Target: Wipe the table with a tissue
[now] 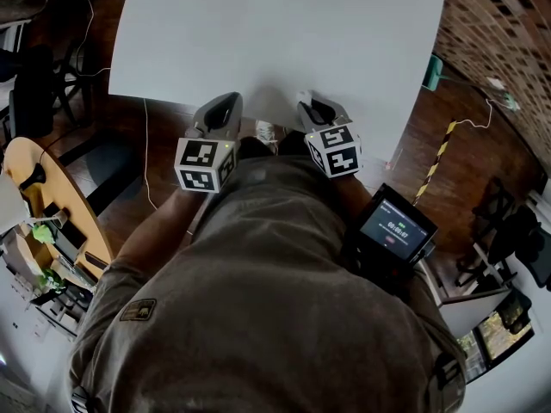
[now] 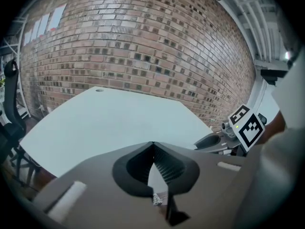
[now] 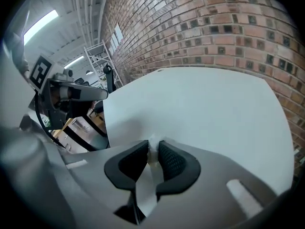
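Red-brown brick wall (image 2: 143, 37) backs a plain white tabletop (image 1: 284, 33), which fills the upper centre of the head view. The left gripper (image 2: 152, 146) sits at the table's near edge, its jaws closed tip to tip with nothing between them. The right gripper (image 3: 152, 152) is beside it at lower centre, its jaws clamped on a small white paper tissue (image 3: 153, 143). The tissue appears to sit at the near edge; contact with the surface is unclear.
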{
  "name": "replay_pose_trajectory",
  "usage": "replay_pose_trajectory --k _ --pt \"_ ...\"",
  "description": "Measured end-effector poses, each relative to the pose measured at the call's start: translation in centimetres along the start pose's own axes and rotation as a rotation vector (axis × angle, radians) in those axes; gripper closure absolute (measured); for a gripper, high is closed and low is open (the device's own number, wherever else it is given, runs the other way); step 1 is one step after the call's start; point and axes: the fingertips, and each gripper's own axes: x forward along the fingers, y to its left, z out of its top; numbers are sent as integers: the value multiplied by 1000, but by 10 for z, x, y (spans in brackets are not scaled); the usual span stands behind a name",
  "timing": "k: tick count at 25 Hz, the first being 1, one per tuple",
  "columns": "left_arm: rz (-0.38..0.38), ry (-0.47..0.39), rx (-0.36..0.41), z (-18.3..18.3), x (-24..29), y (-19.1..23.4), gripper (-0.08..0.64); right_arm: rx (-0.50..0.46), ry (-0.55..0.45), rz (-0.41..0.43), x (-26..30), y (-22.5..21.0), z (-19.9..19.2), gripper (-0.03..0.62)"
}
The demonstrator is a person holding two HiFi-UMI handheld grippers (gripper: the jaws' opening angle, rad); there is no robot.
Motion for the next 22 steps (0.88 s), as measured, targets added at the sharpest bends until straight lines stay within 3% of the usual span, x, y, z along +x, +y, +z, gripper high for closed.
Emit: replay_pose_trajectory --k 22 --pt "-62 14 49 5 18 -18 558 161 -29 -227 -46 -88 -29 515"
